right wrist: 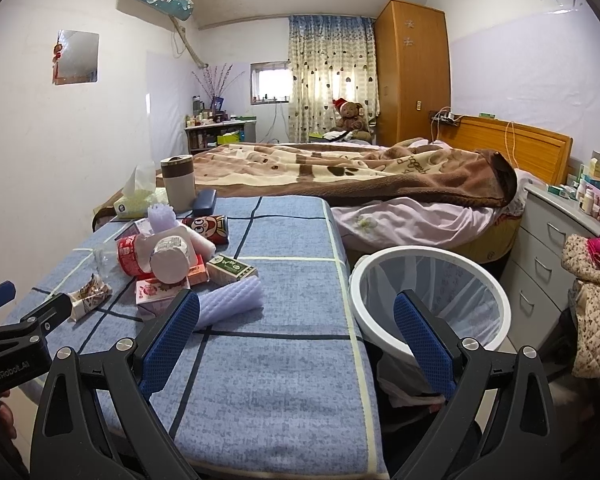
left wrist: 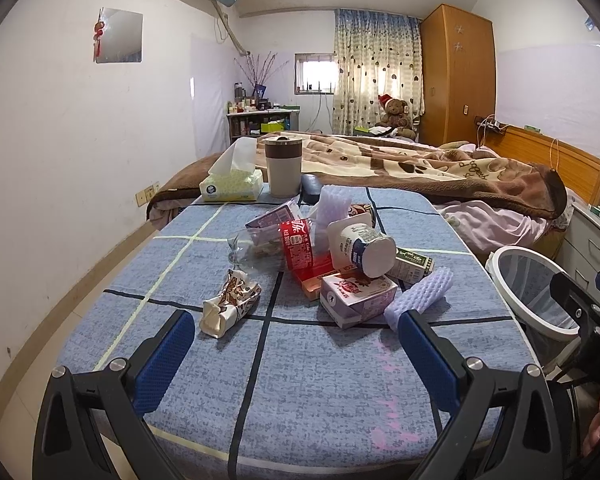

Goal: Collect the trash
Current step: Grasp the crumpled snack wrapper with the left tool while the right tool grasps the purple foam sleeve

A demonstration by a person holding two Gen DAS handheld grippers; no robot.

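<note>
A heap of trash lies on the blue checked tablecloth [left wrist: 300,380]: a crumpled paper wrapper [left wrist: 230,304], a clear bottle with a red label [left wrist: 292,246], a yoghurt cup [left wrist: 364,250], a purple carton [left wrist: 356,294] and a lilac foam sleeve [left wrist: 420,294]. My left gripper [left wrist: 296,328] is open and empty, just short of the heap. My right gripper [right wrist: 296,316] is open and empty, between the foam sleeve [right wrist: 232,300] and the white bin [right wrist: 432,300] that stands right of the table.
A tissue box [left wrist: 230,186], a lidded cup [left wrist: 283,168] and a dark case [left wrist: 312,188] stand at the table's far edge. A bed with a brown blanket [right wrist: 360,172] lies beyond. A grey drawer unit [right wrist: 548,248] and clothes [right wrist: 592,292] are at the right.
</note>
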